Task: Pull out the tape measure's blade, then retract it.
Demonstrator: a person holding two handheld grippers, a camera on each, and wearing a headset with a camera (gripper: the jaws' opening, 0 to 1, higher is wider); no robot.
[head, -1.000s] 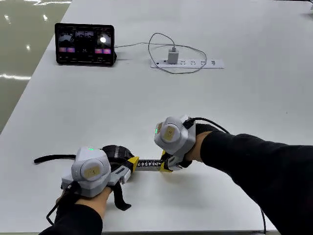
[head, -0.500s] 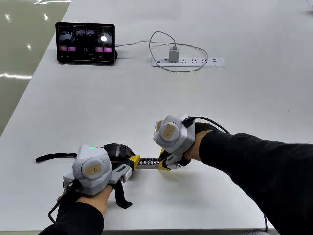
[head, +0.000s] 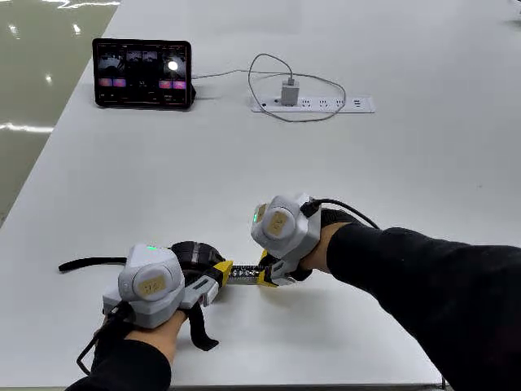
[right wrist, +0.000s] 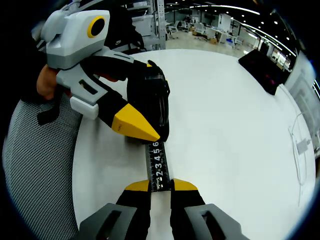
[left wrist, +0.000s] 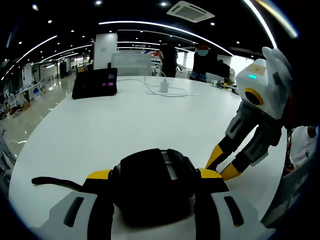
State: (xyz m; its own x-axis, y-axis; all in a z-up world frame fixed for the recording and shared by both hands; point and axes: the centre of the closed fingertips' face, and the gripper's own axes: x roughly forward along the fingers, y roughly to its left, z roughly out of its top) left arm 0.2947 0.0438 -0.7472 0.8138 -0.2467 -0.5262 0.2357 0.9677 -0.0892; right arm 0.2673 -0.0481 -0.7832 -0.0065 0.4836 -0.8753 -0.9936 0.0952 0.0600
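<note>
Indoors, white table; left gripper fingers clamp tape measure; right gripper fingers pinch blade.

left gripper: pale grey rounded shell, green light, tan round patch, dark jaws tipped yellow
right gripper: same grey shell, green light, tan patch, yellow-tipped jaws
cables: black, one trailing from each gripper's rear
sleeves: black, long, down to the wrists
</note>
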